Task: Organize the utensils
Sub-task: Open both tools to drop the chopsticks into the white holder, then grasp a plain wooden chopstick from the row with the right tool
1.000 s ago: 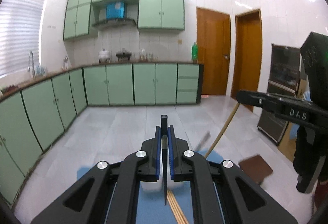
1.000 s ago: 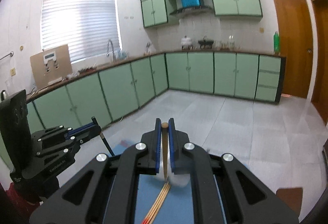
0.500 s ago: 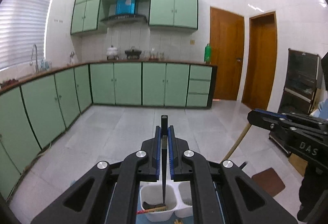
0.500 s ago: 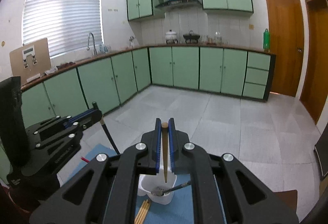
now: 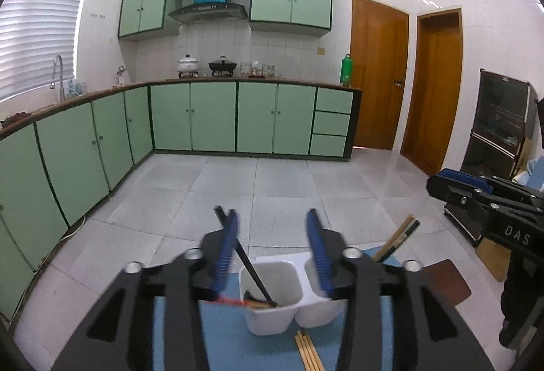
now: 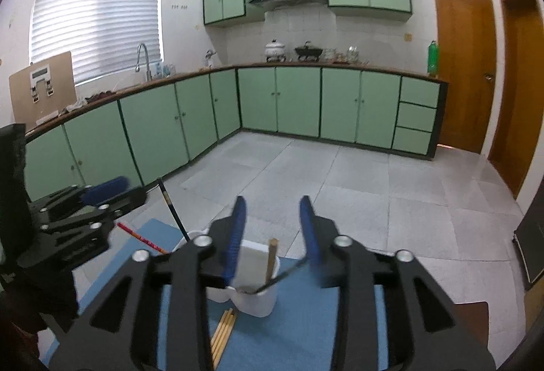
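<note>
A white two-cup utensil holder (image 5: 272, 310) stands on a blue mat (image 5: 231, 333). My left gripper (image 5: 272, 248) is open above its left cup, where a black chopstick (image 5: 250, 264) leans with a red-ended one. My right gripper (image 6: 272, 235) is open above the right cup (image 6: 258, 301), where a wooden chopstick (image 6: 271, 259) stands beside a spoon (image 6: 272, 282). Loose wooden chopsticks (image 6: 222, 333) lie on the mat in front of the holder.
The mat lies on a table with a brown corner (image 5: 445, 279) at the right. Each gripper shows in the other's view, left gripper (image 6: 78, 211) and right gripper (image 5: 482, 201). Green cabinets (image 5: 238, 119) and a tiled floor lie beyond.
Both grippers have opened. The black chopstick has dropped from the left gripper into the left cup, and the wooden chopstick from the right gripper into the right cup.
</note>
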Demonstrator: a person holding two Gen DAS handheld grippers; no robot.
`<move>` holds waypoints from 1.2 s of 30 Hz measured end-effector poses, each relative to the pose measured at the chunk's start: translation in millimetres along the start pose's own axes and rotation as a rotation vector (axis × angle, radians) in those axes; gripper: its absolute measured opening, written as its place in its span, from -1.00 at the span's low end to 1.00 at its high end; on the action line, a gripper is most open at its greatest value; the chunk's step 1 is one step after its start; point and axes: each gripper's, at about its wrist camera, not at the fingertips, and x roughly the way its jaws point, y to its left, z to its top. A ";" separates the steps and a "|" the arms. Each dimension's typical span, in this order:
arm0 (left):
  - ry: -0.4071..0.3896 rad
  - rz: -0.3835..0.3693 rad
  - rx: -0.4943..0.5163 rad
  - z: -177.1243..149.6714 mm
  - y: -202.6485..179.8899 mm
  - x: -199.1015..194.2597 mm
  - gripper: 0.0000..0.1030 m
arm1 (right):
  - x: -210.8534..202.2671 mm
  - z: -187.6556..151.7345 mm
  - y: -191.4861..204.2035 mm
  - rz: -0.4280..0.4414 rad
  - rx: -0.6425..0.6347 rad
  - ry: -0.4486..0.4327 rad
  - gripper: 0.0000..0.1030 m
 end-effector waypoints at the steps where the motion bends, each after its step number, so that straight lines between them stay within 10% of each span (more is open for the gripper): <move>1: -0.008 0.003 0.003 -2.1 -0.8 -7.8 0.03 | -8.3 -3.5 -1.3 -0.006 0.007 -0.011 -0.10; 10: -0.019 0.029 0.005 -51.3 -10.0 -71.9 0.60 | -74.5 -67.3 1.1 -0.058 0.033 -0.060 0.78; 36: 0.355 0.134 -0.022 -234.4 -7.7 -66.3 0.71 | -53.6 -266.9 60.3 -0.007 0.103 0.318 0.83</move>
